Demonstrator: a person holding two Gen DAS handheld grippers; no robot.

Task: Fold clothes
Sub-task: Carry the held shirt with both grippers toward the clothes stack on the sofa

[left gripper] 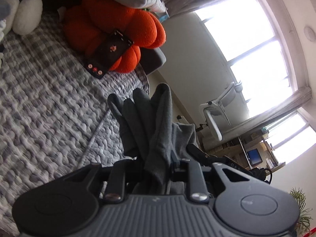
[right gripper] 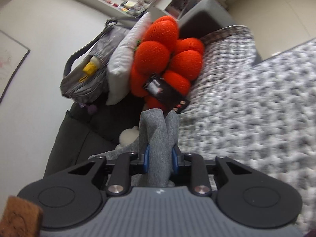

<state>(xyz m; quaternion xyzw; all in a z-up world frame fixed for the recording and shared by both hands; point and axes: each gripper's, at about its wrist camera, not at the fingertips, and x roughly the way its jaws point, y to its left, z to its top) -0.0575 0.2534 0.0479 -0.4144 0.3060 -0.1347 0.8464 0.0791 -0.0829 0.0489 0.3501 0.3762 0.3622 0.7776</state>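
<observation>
Both grippers [left gripper: 158,158] [right gripper: 161,159] — clamped on grey garment [right gripper: 158,136]

Daylight pours in from the windows [left gripper: 246,59] in the left wrist view, blown out to flat white glare, so the dark garment [left gripper: 154,130] in front reads as a dim, backlit mass. The right wrist view is softer and evenly lit, without hard shadows. Motion blur smears the knitted blanket [right gripper: 256,108] in both views, and fisheye distortion bends the edges
</observation>
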